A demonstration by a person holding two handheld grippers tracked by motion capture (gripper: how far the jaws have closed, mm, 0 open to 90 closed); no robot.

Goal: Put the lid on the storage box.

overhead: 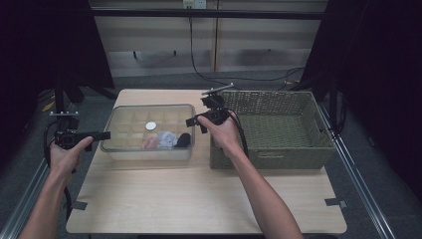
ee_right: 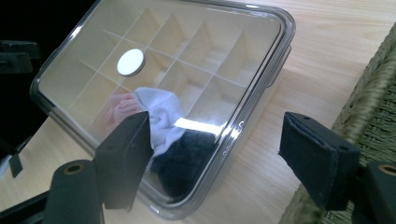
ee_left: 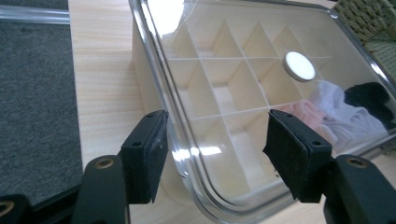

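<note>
A wooden compartment box with a clear lid (overhead: pixel 148 132) sits on the table left of centre. A white round disc (overhead: pixel 151 126) lies on the lid. Under the lid, pink (overhead: pixel 149 143), white (overhead: pixel 166 138) and black (overhead: pixel 184 140) rolled cloths fill the near compartments. My left gripper (overhead: pixel 105 134) is level at the box's left end. In the left gripper view it (ee_left: pixel 217 156) stands open with the lid's rim (ee_left: pixel 187 154) between the jaws, untouched. My right gripper (overhead: pixel 191 122) hovers at the box's right end. It (ee_right: pixel 229 158) is open, straddling the lid's edge (ee_right: pixel 233 135).
A green wicker basket (overhead: pixel 298 149) stands right of the box, close behind my right hand, and its wall (ee_right: pixel 373 107) shows beside the right jaw. Light wooden tabletop (overhead: pixel 199 199) stretches toward the person. Cables and dark stands lie beyond the table.
</note>
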